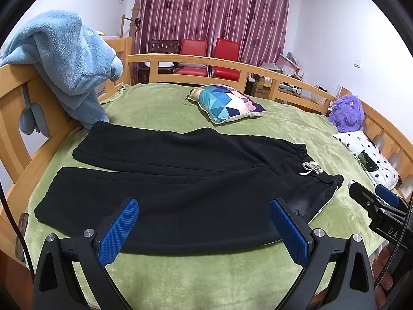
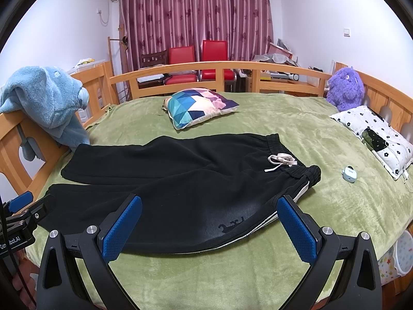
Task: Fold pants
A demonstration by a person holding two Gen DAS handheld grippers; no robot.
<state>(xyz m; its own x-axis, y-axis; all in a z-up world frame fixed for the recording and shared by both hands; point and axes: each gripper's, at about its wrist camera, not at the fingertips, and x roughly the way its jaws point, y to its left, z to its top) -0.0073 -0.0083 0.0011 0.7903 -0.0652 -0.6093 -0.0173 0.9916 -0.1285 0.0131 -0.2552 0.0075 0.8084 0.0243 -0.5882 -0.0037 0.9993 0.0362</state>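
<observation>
Black pants [image 1: 180, 180] lie flat on the green blanket [image 1: 206, 279], legs apart, white drawstring [image 2: 281, 160] at the waistband. Left gripper [image 1: 204, 230] and right gripper [image 2: 210, 228] both gape empty. Only the right view shows a small earbud case [image 2: 349, 173].

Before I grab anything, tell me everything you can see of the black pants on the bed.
The black pants lie flat and unfolded on the green blanket, legs spread slightly apart toward the blue plush robe, whose hem reaches the far cuff. The fabric looks soft and fleecy. The elastic waistband carries a white drawstring; a white stripe runs down the near side seam. Neither tool touches them.
</observation>
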